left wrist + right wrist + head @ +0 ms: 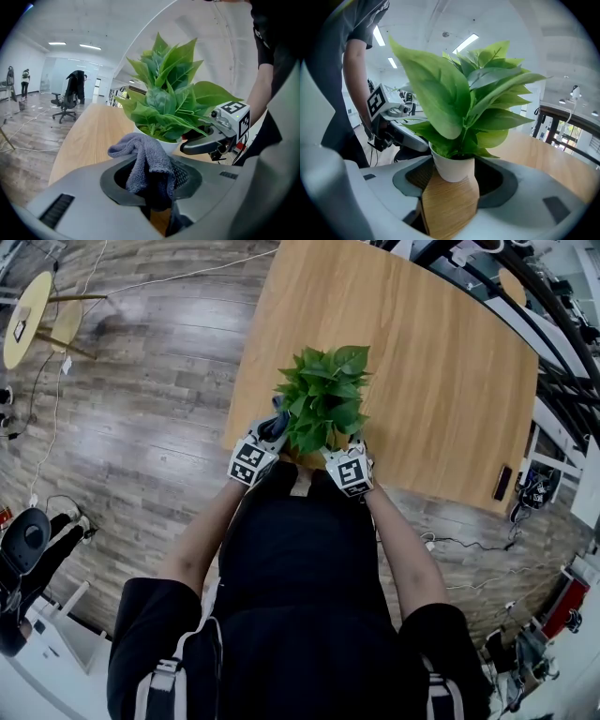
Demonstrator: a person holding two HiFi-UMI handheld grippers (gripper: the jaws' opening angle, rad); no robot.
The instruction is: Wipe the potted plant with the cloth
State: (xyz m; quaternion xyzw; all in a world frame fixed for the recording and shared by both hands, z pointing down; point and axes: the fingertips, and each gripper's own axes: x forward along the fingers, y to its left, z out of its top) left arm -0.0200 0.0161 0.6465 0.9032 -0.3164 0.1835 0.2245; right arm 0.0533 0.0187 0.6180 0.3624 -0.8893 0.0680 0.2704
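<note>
A leafy green plant (323,395) in a small white pot (452,168) stands near the front edge of a wooden table (422,362). My right gripper (452,169) is shut on the pot, one finger against each side of it. My left gripper (151,174) is shut on a grey cloth (145,161), which bunches up over the jaws just in front of the pot (168,144) and under the lowest leaves. In the head view both marker cubes (251,461) (349,471) sit at the plant's base, and leaves hide the fingertips. The right gripper (206,141) also shows in the left gripper view, beside the pot.
The table's front edge runs just under the grippers, with wood floor below it. A small dark object (503,482) lies at the table's right edge. Black railings (553,324) run past the far right. A round yellow stool (26,320) and an office chair (65,101) stand far off.
</note>
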